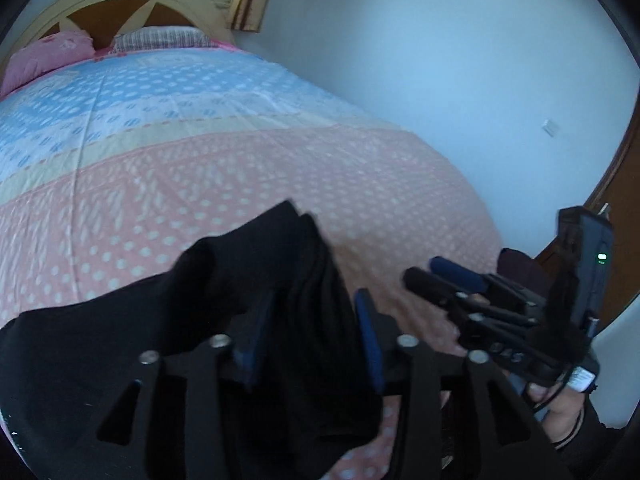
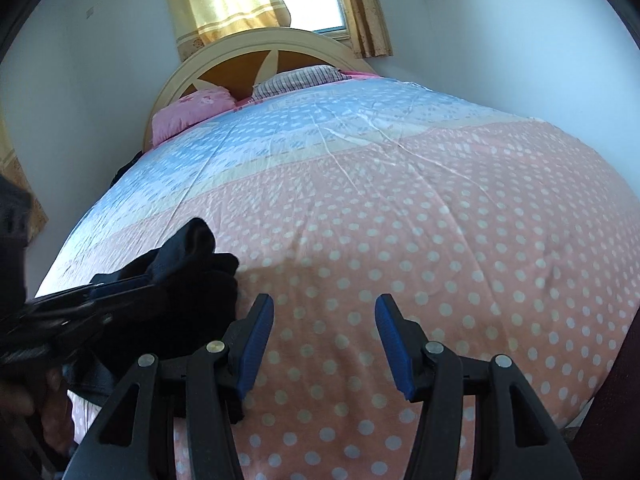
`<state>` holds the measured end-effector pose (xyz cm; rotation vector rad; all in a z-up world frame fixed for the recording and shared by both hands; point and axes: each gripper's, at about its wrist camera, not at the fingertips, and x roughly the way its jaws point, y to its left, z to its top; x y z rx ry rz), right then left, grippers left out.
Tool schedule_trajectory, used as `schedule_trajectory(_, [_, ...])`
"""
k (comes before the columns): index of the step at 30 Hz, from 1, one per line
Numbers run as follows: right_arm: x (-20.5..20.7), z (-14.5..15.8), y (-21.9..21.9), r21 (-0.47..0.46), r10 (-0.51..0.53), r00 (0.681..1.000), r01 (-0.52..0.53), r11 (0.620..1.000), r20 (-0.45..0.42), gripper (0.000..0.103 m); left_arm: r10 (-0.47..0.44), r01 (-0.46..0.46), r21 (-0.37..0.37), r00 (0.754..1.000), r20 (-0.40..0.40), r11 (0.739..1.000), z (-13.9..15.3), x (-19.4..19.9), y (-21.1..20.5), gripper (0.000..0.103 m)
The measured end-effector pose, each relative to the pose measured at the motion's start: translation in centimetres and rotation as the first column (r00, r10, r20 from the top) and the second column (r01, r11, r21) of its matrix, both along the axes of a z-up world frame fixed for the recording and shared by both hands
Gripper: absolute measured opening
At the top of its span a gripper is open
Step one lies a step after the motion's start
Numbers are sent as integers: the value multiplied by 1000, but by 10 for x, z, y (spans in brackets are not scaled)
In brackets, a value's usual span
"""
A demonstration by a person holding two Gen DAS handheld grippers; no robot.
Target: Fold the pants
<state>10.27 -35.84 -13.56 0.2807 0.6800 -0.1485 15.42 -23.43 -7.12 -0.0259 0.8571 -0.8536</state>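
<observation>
Black pants (image 1: pixel 192 312) lie bunched and creased at the near edge of the bed (image 1: pixel 240 168), not yet spread flat, so folding appears barely begun. Left claw (image 1: pixel 310 340) stands spread with cloth draped between its fingers, apparently unclamped; right claw (image 2: pixel 324 344) is released, empty, over bare bedspread beside the heap.

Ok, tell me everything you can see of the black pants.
The black pants are soft, matte dark fabric, bunched and creased rather than flat, lying on the polka-dot bedspread near the foot of the bed. A fold of cloth sits between the fingers of the left gripper, rising in a peak beyond them. The right gripper is open beside the pants over bare bedspread, holding nothing.
</observation>
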Motion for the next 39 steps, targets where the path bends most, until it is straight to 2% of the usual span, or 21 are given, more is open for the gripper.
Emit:
schedule_trajectory(2, [0, -2, -3, 14, -9, 1000, 9, 1000, -2, 55, -30, 31, -30, 998, 49, 999, 9, -12, 1, 61])
schedule_trajectory(5, [0, -2, -5, 57, 4, 1000, -4, 998, 15, 55, -7, 9, -12, 992, 124, 1000, 16, -16, 19, 72])
schedule_trajectory(7, [-1, 0, -3, 126, 52, 998, -56, 990, 38, 58, 48, -47, -13, 986, 161, 999, 19, -18, 45, 79])
schedule_trajectory(9, [-2, 3, 2, 172, 81, 995, -90, 981, 60, 74, 115, -116, -8, 976, 183, 993, 19, -20, 71, 90])
schedule_trajectory(11, [-1, 9, 10, 211, 114, 990, -130, 969, 86, 76, 189, -195, 8, 961, 201, 981, 12, -11, 94, 91])
schedule_trajectory(13, [3, 14, 20, 220, 143, 985, -160, 962, 94, 76, 257, -276, 44, 934, 246, 960, 6, -9, 117, 92])
schedule_trajectory(16, [10, 18, 41, 181, 178, 981, -189, 965, 77, 76, 346, -389, 105, 892, 291, 915, -7, -5, 143, 95])
schedule_trajectory(19, [8, 24, 60, 98, 180, 980, -188, 977, 90, 76, 383, -414, 90, 890, 247, 906, -19, 3, 159, 95])
schedule_trajectory(22, [-3, 35, 80, -38, 199, 971, -196, 980, 133, 76, 408, -436, 96, 886, 222, 895, -30, 4, 168, 95])
schedule_trajectory(23, [-5, 37, 86, -69, 212, 967, -204, 976, 143, 74, 416, -443, 102, 884, 213, 891, -34, 6, 169, 95])
schedule_trajectory(24, [-6, 39, 94, -102, 241, 961, -228, 968, 136, 64, 423, -449, 102, 883, 201, 888, -37, 8, 171, 95])
schedule_trajectory(25, [-4, 37, 103, -130, 279, 955, -265, 956, 106, 57, 428, -451, 99, 883, 192, 887, -38, 8, 172, 95])
schedule_trajectory(26, [-2, 34, 109, -146, 304, 950, -291, 945, 74, 43, 430, -452, 95, 883, 186, 887, -38, 8, 172, 95])
schedule_trajectory(27, [1, 27, 114, -162, 313, 949, -304, 939, 29, 35, 430, -451, 94, 884, 183, 887, -39, 8, 172, 95])
schedule_trajectory(29, [7, 15, 113, -160, 292, 956, -293, 943, -26, 33, 424, -447, 95, 885, 189, 890, -37, 4, 172, 95])
schedule_trajectory(30, [10, 9, 110, -163, 278, 959, -283, 945, -54, 21, 422, -445, 95, 885, 194, 890, -37, 3, 172, 95])
schedule_trajectory(31, [12, 5, 108, -164, 274, 959, -283, 945, -73, 16, 422, -446, 94, 885, 196, 890, -36, 3, 172, 95])
schedule_trajectory(35, [4, 11, 93, -124, 267, 962, -271, 955, -48, 7, 429, -450, 81, 883, 191, 890, -36, 3, 174, 96])
schedule_trajectory(37, [2, 15, 79, -93, 248, 968, -250, 964, -33, 7, 426, -449, 83, 881, 205, 889, -36, 2, 173, 97])
schedule_trajectory(39, [6, 8, 70, -53, 244, 968, -247, 968, -57, 7, 430, -460, 96, 873, 228, 883, -37, 1, 170, 103])
